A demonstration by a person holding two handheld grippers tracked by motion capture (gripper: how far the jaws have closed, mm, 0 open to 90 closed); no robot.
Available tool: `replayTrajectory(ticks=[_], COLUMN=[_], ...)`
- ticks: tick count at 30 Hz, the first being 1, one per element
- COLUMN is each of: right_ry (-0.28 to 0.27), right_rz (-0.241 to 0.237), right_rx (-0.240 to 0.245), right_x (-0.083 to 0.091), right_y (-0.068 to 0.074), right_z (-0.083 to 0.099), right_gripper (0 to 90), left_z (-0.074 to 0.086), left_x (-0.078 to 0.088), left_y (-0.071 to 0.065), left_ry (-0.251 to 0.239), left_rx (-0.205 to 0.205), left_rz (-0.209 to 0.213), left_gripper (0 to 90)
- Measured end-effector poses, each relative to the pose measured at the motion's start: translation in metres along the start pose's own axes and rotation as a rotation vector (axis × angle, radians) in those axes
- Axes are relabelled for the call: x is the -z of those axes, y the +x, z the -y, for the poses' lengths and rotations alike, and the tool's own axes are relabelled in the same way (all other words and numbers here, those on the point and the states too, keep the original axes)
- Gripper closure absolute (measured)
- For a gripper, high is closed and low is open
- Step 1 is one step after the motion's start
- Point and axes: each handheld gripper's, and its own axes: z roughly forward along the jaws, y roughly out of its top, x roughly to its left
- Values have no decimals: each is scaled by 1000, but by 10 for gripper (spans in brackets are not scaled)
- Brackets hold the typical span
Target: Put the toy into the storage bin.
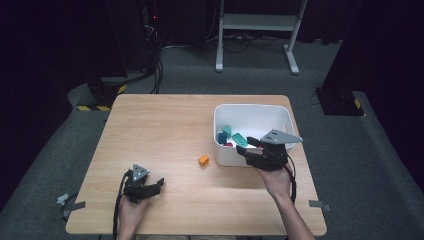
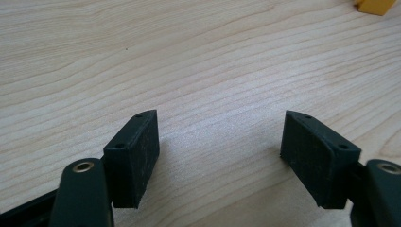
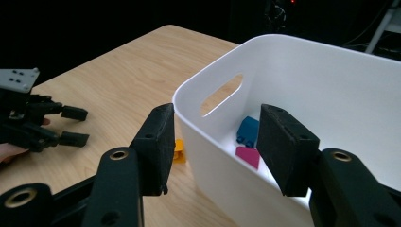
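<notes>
The small orange plastic block [image 1: 203, 160] is lying on the table just left of the white plastic bin [image 1: 252, 112], nearer the empty, parted right gripper [image 1: 243, 145] hovering at the bin's front rim than the spread, empty left gripper [image 1: 159, 183]

tools [image 1: 150, 187] 2 | bin [image 1: 252, 112] 1 | orange block [image 1: 203, 160] 1 | blocks in bin, perhaps 4

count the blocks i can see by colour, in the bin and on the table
teal blocks in the white bin: 2
blue block in the bin: 1
magenta block in the bin: 1
orange block on the table: 1
total: 5 blocks in sight; the bin's near wall may hide more
</notes>
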Motion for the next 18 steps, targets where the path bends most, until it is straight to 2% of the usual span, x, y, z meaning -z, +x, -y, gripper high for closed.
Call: replayTrajectory(ticks=[7,10,16,18], right_ry=[5,11,23,44], right_rz=[-38,-40,-62,-59], right_rx=[10,24,12,15], right_x=[-2,-4,-12,-17], right_y=[11,15,17,17], right_z=[27,39,63,71], right_gripper=[476,476,475,473], left_z=[0,0,0,0], left_x=[0,0,0,0], left_y=[0,0,0,-1], left_ry=[1,2,4,4], left_rx=[-1,-1,-8,-9], left_rz=[2,3,7,7], left_gripper=[283,278,264,255])
